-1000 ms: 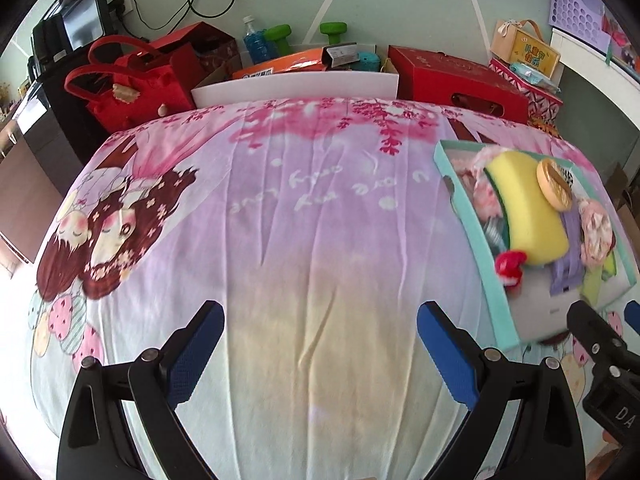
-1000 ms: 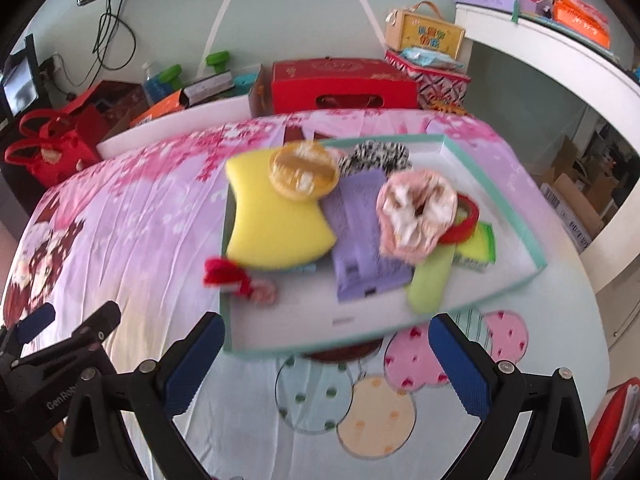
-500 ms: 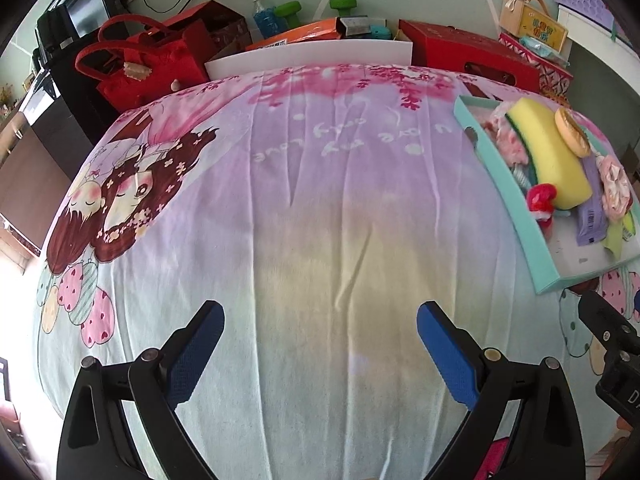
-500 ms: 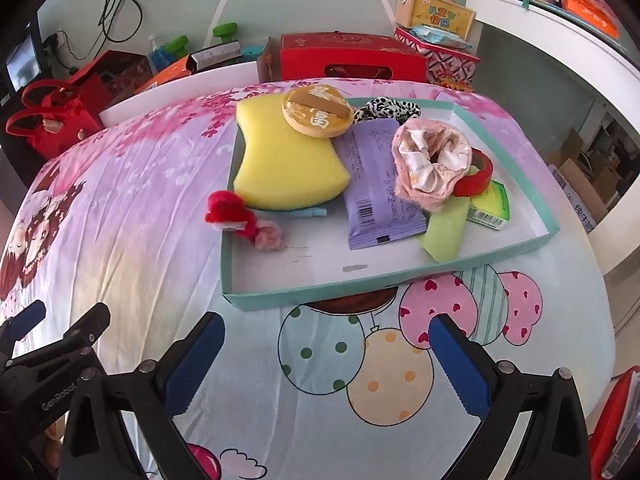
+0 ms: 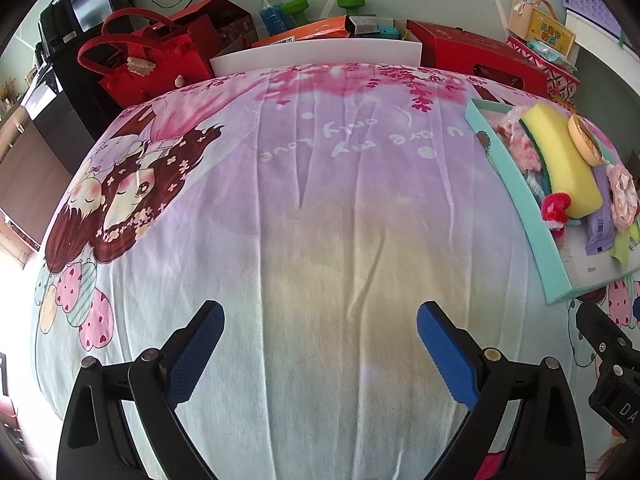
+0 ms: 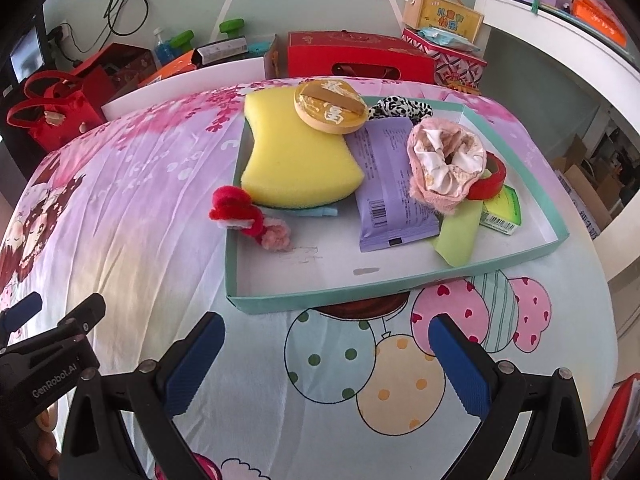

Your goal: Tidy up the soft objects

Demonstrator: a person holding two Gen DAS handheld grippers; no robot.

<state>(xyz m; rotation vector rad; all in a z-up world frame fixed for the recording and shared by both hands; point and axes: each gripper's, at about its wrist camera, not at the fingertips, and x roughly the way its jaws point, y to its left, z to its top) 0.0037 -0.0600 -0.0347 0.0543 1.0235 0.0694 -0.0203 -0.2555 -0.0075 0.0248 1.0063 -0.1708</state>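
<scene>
Right gripper [image 6: 326, 344]: at 6 o'clock in its own view, blue fingers [image 6: 196, 354] wide apart with nothing between them, held over the printed bed sheet [image 6: 360, 364] just short of the tray.
Left gripper [image 5: 318, 340]: at 6 o'clock in its view, fingers spread and holding nothing, over a bare stretch of sheet; the tray lies off at its 3 o'clock.
Tray [image 6: 400, 286]: shallow teal-walled box with a white floor, resting on the bed at the middle of the right view.
Red plush piece [image 6: 234, 210]: at the tray's 9 o'clock, draped across the left wall, half in and half out, a pink pom just beside it.
Yellow sponge [image 6: 296, 160]: thick, waisted, green-backed; lies in the tray's 11 o'clock corner.
Round gold puff [image 6: 330, 106]: propped on the sponge's far edge.
Purple packet [image 6: 388, 184]: flat, mid-tray, partly under the pink frilled scrunchie [image 6: 444, 164].
Spotted scrunchie [image 6: 400, 109]: at the far wall, 12 o'clock.
Progress: the soft things sit heaped and overlapping in the tray. This would fit items gathered in, or a pile waiting to be sorted out; the pictures do not settle which.
</scene>
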